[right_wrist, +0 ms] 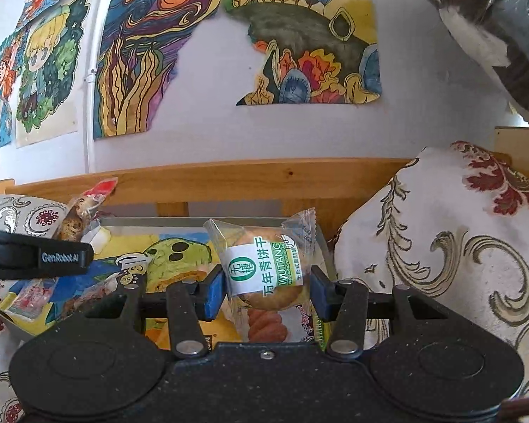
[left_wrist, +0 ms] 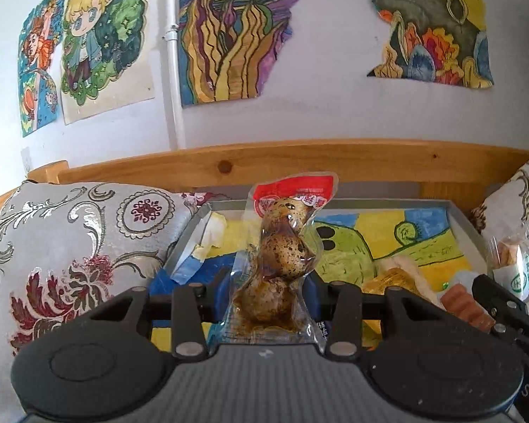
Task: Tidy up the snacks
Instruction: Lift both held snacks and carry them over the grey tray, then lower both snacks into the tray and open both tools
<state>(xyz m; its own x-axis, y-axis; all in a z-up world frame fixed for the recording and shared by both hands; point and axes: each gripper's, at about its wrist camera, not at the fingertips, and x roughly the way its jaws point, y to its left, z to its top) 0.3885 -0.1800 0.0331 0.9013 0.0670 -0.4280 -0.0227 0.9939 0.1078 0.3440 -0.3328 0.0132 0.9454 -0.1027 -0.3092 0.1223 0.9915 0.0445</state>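
Note:
My left gripper (left_wrist: 266, 296) is shut on a clear pack of speckled quail eggs (left_wrist: 282, 257) with a red top, held upright above the grey tray (left_wrist: 190, 236). My right gripper (right_wrist: 268, 289) is shut on a round biscuit pack (right_wrist: 264, 271) with a green and white label, also over the tray (right_wrist: 151, 221). In the left wrist view the biscuit pack (left_wrist: 511, 264) and the other gripper's finger (left_wrist: 500, 299) show at the right edge. In the right wrist view the egg pack (right_wrist: 77, 218) and the left gripper's arm (right_wrist: 35, 257) show at the left.
The tray is lined with a colourful painted sheet (left_wrist: 388, 239) and holds more snacks: a sausage pack (right_wrist: 268, 324), a yellow pack (left_wrist: 395, 282), a pink pack (right_wrist: 31, 298). Patterned cushions (left_wrist: 60, 246) (right_wrist: 441, 239) flank it. A wooden rail (left_wrist: 299, 162) and wall drawings stand behind.

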